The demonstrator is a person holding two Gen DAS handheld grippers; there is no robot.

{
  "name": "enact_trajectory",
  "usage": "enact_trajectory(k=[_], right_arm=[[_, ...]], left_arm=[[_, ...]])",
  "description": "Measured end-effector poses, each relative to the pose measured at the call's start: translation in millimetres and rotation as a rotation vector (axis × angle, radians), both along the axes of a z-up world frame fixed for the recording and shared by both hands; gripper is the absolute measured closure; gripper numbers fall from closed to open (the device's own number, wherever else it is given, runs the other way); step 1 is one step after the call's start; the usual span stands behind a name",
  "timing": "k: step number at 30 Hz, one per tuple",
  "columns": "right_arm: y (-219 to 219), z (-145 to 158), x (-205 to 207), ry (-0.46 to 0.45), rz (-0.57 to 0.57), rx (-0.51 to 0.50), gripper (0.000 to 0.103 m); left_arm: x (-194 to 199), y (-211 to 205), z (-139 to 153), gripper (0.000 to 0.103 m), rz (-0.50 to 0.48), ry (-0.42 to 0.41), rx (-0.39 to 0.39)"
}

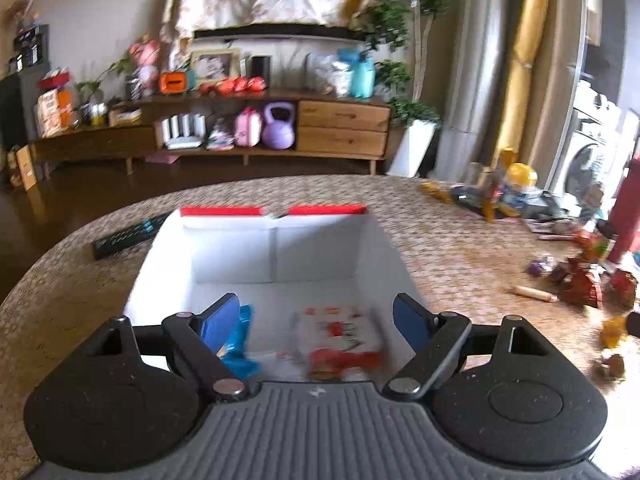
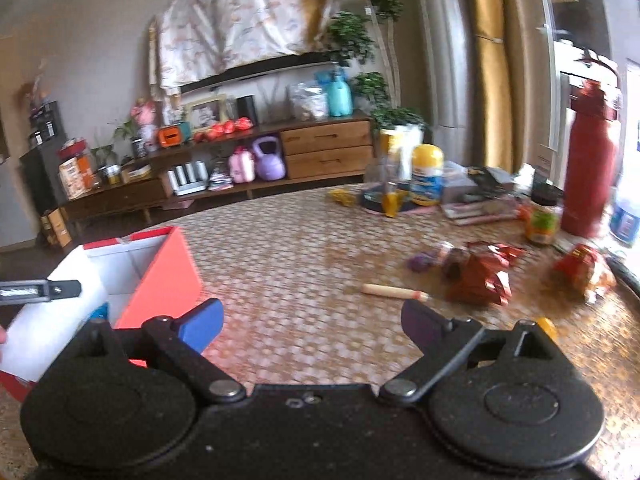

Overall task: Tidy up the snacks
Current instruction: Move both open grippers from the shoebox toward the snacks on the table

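Nearest the left wrist camera, the left gripper (image 1: 316,320) hovers over an open box (image 1: 360,236), its blue-padded jaws spread wide with nothing between them. The box is white inside and red outside, and stands on a round worktop (image 1: 448,240) with a woven, checkered surface. On the box floor lie a blue snack packet (image 1: 244,344), just behind the left pad, and a white and red snack packet (image 1: 340,340) near the middle; both are blurred. A dark remote control (image 1: 128,236) lies on the worktop just left of the box.

In the right wrist view, the right gripper (image 2: 312,320) is over bare worktop, to the right of the box, its jaws also wide and empty. Ahead and to its right lie loose snacks: a crumpled red packet (image 2: 480,280), another red and orange packet (image 2: 584,268), and a small purple sweet (image 2: 422,260). A pale wooden stick (image 2: 394,292) lies just left of the crumpled red packet. Further back stand a tall red bottle (image 2: 588,168), a jar with a dark lid (image 2: 542,220), and a yellow-capped container (image 2: 428,176). A wooden sideboard (image 2: 328,148) lines the far wall.
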State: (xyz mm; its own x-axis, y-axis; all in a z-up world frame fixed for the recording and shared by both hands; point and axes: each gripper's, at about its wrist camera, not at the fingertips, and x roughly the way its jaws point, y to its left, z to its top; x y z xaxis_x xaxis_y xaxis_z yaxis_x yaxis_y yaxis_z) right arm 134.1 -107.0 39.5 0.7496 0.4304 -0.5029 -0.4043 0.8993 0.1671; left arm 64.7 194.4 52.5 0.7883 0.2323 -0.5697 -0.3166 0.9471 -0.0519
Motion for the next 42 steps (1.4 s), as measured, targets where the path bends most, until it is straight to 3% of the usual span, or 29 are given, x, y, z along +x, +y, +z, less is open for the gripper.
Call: enact_trajectory(k=[9, 18, 30, 42], right_arm=[[-44, -14, -4, 0.017, -0.102, -0.017, 0.004], [-75, -22, -9, 0.025, -0.176, -0.034, 0.003], [-107, -41, -4, 0.05, -0.25, -0.049, 0.0], [-128, -62, 14, 0.085, -0.27, -0.031, 0.0]], left_arm=[[11, -54, 16, 0.013, -0.119, -0.047, 0.02], [21, -98, 8, 0.009, -0.224, -0.031, 0.029], [64, -156, -17, 0.009, -0.395, -0.003, 0.085], [134, -200, -60, 0.009, -0.505, 0.086, 0.133]])
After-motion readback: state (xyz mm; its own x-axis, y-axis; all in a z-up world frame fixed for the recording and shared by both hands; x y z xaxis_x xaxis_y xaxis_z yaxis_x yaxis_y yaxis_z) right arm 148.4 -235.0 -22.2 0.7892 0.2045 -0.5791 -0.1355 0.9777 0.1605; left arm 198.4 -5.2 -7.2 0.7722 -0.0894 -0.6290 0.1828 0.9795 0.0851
